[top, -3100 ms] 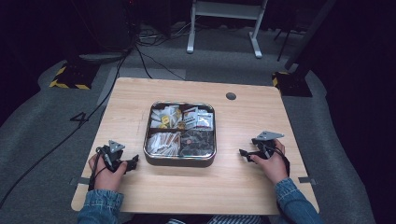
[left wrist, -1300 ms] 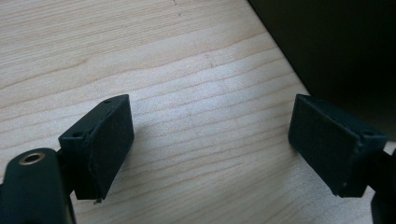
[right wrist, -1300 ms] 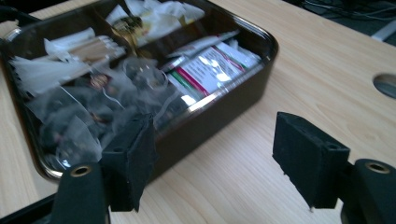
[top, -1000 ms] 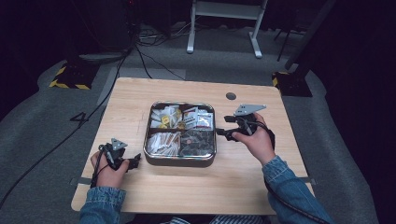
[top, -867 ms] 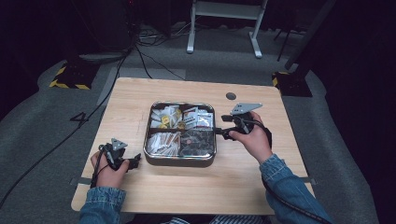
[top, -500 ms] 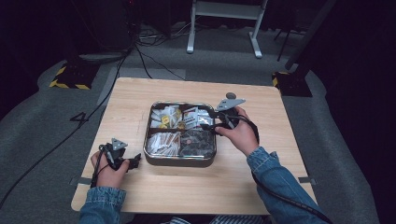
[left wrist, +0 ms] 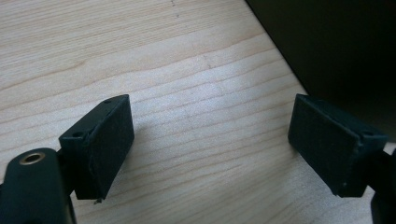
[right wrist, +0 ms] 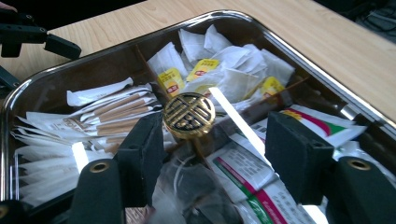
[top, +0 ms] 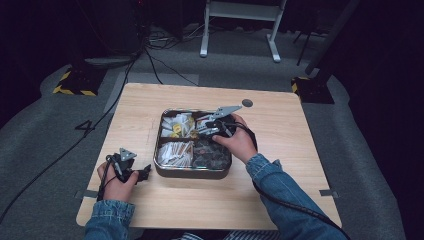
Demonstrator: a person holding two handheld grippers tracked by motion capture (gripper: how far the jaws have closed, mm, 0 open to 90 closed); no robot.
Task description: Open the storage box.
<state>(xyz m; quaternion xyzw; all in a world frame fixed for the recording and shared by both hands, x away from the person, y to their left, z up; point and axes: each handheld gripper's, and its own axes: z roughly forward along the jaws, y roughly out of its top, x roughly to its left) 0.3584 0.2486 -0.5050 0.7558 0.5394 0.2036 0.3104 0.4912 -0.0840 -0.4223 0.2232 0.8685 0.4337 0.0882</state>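
Desk (top: 150,105) of pale grained wood carries a square metal tin (top: 194,172) at its middle, clear-lidded, quartered for tea bags and sachets. Right gripper (right wrist: 210,144) hangs over it, jaws closing around the round brass lid knob (right wrist: 188,115), not yet pinching, probably to lift. Left gripper (left wrist: 210,144) idles agape near the desk's front-left corner.

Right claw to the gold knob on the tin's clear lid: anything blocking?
Nothing visible. The right claw has just been closing with the gold knob between its pads; one pad is at the knob, the other apart. Only the clear lid lies beneath.
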